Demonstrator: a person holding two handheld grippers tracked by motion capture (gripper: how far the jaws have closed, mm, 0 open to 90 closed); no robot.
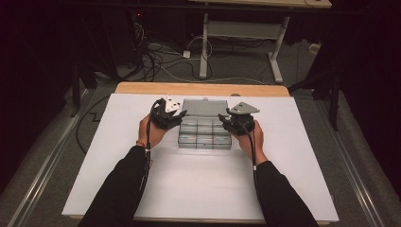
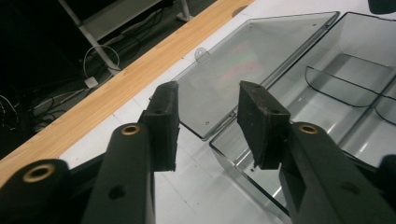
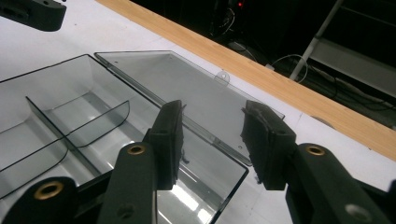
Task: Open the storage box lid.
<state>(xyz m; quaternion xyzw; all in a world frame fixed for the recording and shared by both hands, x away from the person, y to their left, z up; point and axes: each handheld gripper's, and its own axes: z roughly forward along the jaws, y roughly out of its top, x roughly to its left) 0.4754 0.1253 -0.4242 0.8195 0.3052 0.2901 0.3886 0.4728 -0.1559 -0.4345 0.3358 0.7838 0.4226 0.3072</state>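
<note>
Currently the clear plastic compartment box (image 1: 204, 134) sits mid-table on the white table (image 1: 198, 189), its hinged lid (image 1: 204, 107) laid open flat on the far side toward the wooden edge. The left gripper (image 1: 171, 115) hovers at the box's left end and the right gripper (image 1: 229, 119) at its right end. Both sets of fingers stand parted with nothing between the pads.

Handling judgement: thin moulded plastic, likely light and stiff but brittle at the hinge and at the small latch tab (image 2: 202, 53). The walls look smooth and glossy, so slippery under rubber pads. Best purchase is probably a pinch across the lid's free edge near its corners, one gripper per end, so the lid swings evenly without twisting; a one-sided pull might rack the hinge or drag the empty box across the table.

View notes: the high view gives the overall layout and both hands' symmetry, but its compartments are blurred. The left gripper view shows the lid corner (image 2: 205, 133) just beyond the fingers (image 2: 163, 126). The right gripper view shows the curved dividers (image 3: 100, 121), bare compartments, and the hinge line.
</note>
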